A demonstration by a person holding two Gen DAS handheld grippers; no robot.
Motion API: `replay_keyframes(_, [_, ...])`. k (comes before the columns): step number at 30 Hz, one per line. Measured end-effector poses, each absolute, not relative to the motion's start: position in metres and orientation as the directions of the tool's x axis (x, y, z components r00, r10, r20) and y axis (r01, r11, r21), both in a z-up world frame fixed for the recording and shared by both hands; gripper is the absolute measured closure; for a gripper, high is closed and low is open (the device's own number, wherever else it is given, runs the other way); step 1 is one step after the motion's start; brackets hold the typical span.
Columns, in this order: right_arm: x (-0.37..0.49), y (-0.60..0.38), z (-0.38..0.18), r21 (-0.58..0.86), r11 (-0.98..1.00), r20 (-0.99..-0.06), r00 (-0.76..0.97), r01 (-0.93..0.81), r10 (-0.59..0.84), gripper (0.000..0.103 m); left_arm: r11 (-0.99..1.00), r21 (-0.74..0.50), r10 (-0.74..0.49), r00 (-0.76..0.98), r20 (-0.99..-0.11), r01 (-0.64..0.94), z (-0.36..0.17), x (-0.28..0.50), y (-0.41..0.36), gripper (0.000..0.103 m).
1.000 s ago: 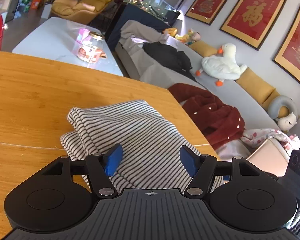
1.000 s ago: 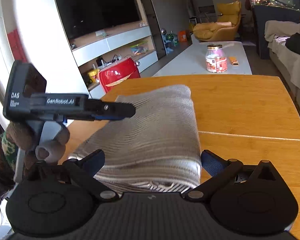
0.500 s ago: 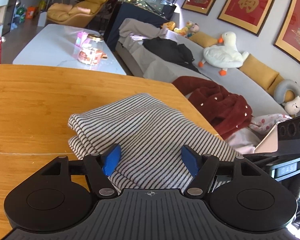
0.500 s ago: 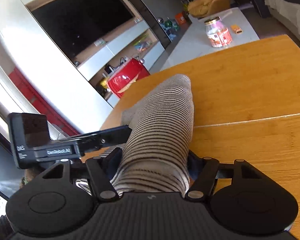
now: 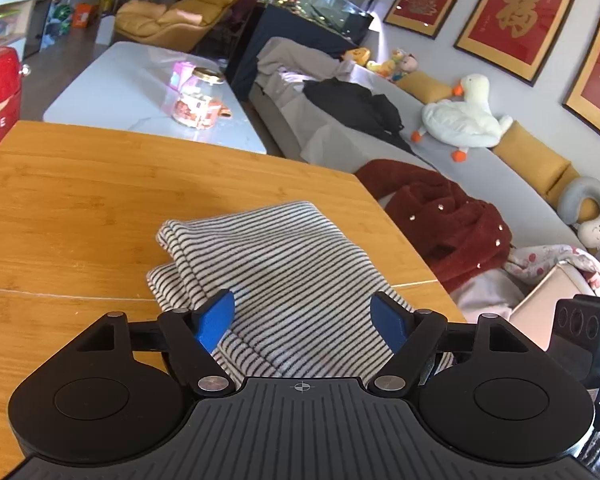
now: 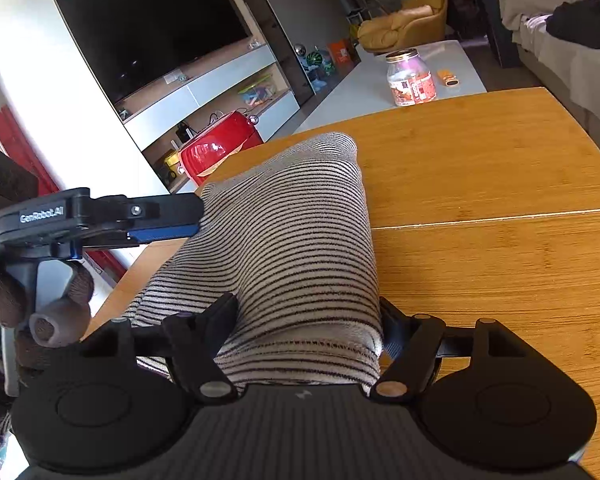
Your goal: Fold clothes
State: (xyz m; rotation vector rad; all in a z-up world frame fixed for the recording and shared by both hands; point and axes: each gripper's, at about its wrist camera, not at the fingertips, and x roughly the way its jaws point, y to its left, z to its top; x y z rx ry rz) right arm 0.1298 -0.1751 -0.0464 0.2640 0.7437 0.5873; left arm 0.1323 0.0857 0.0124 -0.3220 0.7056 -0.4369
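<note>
Bamboo-topped wooden worktop (image 5: 80, 208), living room behind: one black-and-white striped knit garment (image 5: 276, 264), folded into a thick bundle near the corner. Left tool (image 5: 302, 316), blue pads spread and opening, straddles the bundle without pressing; right tool (image 6: 308, 320), jaws easing apart, hugs a raised fold, probably releasing it.

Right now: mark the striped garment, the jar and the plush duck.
striped garment (image 5: 284, 264): left wrist view, middle of the folded top layer.
jar (image 6: 411, 78): right wrist view, on its label, mid-body.
plush duck (image 5: 460, 118): left wrist view, on its white body.
</note>
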Motion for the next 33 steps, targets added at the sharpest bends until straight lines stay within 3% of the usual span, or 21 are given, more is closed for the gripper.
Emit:
replay_keyframes(2, [0.130, -0.177, -0.047, 0.424, 0.810, -0.555, 0.590, -0.405, 0.586, 0.029, 0.869, -0.423, -0.474, 0.676, -0.565, 0.257, 0.015, 0.123, 0.087, 0.009])
replay_keyframes(8, [0.126, -0.177, -0.045, 0.397, 0.821, -0.556, 0.605, -0.410, 0.571, 0.029, 0.843, -0.493, -0.514, 0.591, -0.621, 0.214, -0.005, 0.112, 0.090, 0.009])
replay_keyframes(11, [0.125, -0.176, -0.039, 0.368, 0.829, -0.561, 0.610, -0.421, 0.559, 0.027, 0.850, -0.477, -0.510, 0.578, -0.637, 0.224, -0.015, 0.111, 0.083, 0.018])
replay_keyframes(15, [0.129, -0.181, -0.022, 0.303, 0.856, -0.564, 0.645, -0.420, 0.516, 0.014, 0.858, -0.455, -0.504, 0.569, -0.650, 0.239, -0.023, 0.111, 0.080, 0.022])
replay_keyframes(19, [0.158, -0.191, 0.003, 0.346, 0.843, -0.538, 0.648, -0.413, 0.539, 0.006, 0.859, -0.440, -0.505, 0.566, -0.651, 0.261, -0.026, 0.109, 0.081, 0.022])
replay_keyframes(23, [0.209, -0.186, 0.005, 0.460, 0.791, -0.554, 0.566, -0.403, 0.611, 0.005, 0.859, -0.433, -0.507, 0.565, -0.651, 0.273, -0.027, 0.108, 0.080, 0.022])
replay_keyframes(30, [0.263, -0.155, -0.043, 0.590, 0.737, -0.632, 0.379, -0.331, 0.676, 0.006, 0.857, -0.427, -0.512, 0.553, -0.657, 0.287, -0.028, 0.111, 0.080, 0.019])
replay_keyframes(33, [0.253, -0.150, -0.037, 0.556, 0.718, -0.600, 0.396, -0.419, 0.695, 0.024, 0.859, -0.417, -0.511, 0.550, -0.660, 0.298, -0.028, 0.112, 0.079, 0.019])
